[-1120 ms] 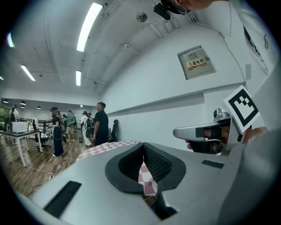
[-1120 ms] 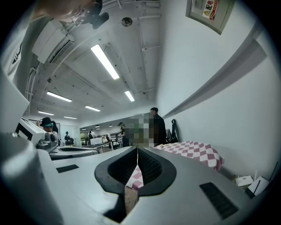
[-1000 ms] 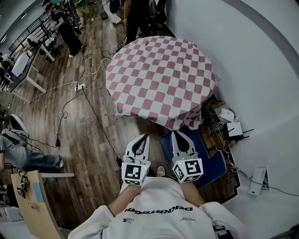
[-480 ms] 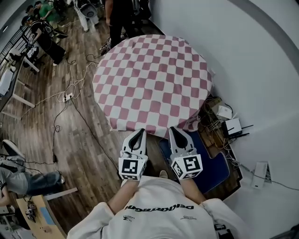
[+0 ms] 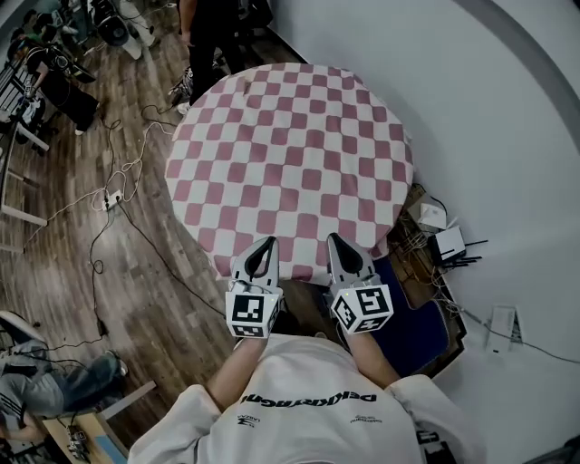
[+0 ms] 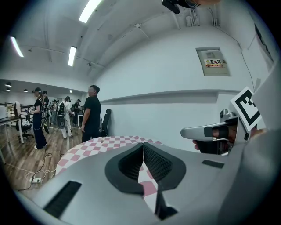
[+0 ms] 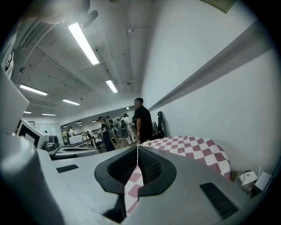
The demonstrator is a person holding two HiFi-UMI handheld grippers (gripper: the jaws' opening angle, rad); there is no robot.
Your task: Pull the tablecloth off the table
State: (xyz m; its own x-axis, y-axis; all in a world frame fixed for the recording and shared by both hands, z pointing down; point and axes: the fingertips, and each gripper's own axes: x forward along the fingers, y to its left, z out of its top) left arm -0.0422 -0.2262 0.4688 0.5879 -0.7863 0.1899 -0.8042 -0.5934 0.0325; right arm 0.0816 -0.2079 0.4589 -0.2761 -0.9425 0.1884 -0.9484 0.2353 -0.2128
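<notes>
Around us wooden flooring (image 5: 136, 272) strewn with cables (image 5: 118, 195) runs up to a curved white wall (image 5: 498, 127); beside that wall stands the round counter, hidden under the pink-and-white checked tablecloth (image 5: 290, 154); the cloth lies flat across the whole top and hangs over the rim all round, with no corner lifted and no fold gathered that we can see. A person (image 5: 208, 27) stands on the far side of the counter, and a blue mat (image 5: 412, 322) lies on the floor at our right, close to the near edge.

We hold the left tool (image 5: 265, 243) and the right tool (image 5: 333, 239) side by side, both pointing at the counter, their tips over the near hem of the cloth; in each gripper view the jaws stand together, pads meeting at the tip, and the checks seen through the gap lower down look like cloth lying beyond them, not cloth pinched between them.

By our reckoning the task has hardly begun; only the approach is made. What is left is nearly everything: opening the jaws, taking hold of the near hem, and drawing the cloth toward us until it clears the counter.
</notes>
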